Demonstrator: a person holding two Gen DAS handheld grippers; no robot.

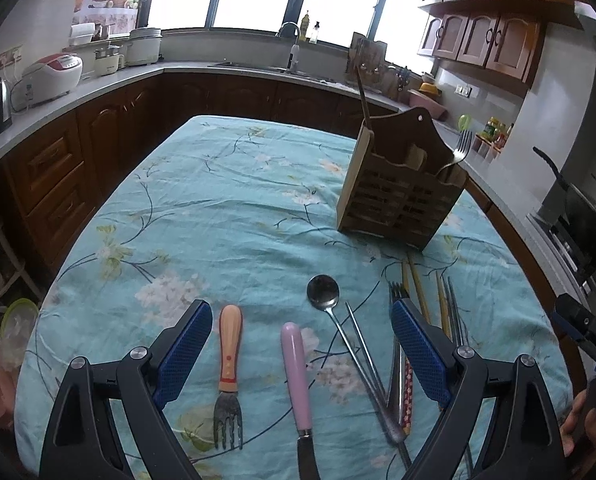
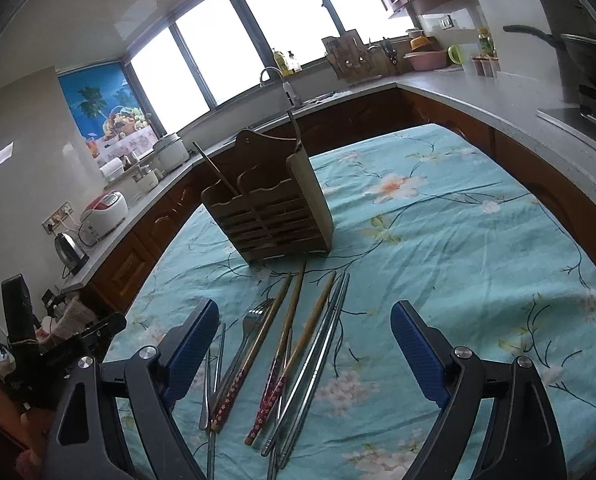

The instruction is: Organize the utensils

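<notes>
Hovering with jaws wide and empty, left gripper (image 1: 301, 344) and right gripper (image 2: 303, 344) face overlapped chopsticks (image 2: 298, 344) at 6 o'clock of the holder (image 2: 270, 216); a careless pinch risks lifting several.

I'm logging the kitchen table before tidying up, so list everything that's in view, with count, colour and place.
Slatted wooden utensil caddy: one, brown, far right of table, holding a metal fork.
Wooden-handled small fork: one, tan, near left.
Pink-handled knife: one, near centre.
Steel spoon: one, silver, centre.
Bamboo chopsticks: several, tan with red floral ends, below caddy.
Metal chopsticks: several, silver, beside them.
Floral tablecloth: one, teal.
Left gripper: fingers open.
Right gripper: fingers open.
</notes>
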